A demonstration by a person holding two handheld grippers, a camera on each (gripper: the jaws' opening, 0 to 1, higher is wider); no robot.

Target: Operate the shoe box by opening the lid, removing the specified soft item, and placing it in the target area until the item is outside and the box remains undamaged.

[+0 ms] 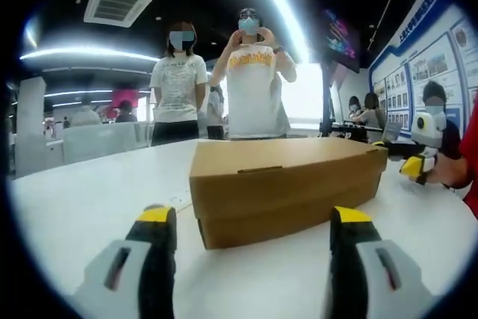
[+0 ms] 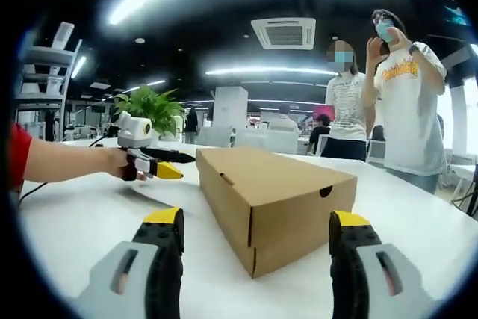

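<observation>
Both tongs (image 1: 254, 233) (image 2: 258, 233) gape wide, empty, before the closed shoe box (image 1: 284, 184).

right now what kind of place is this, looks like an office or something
Probably an open office or showroom hall: a ceiling air vent and long strip lights overhead, display boards on a blue wall, and people standing behind the white table that holds the shoe box.

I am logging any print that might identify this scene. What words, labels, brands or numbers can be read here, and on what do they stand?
Shoe box: no print visible on the faces shown.
White T-shirt with yellow lettering: too blurred to read.
White T-shirt with grey print: too small to read.
Blue wall board: characters and panels too small to read.
Dark wall screen: coloured glow, nothing legible.
</observation>
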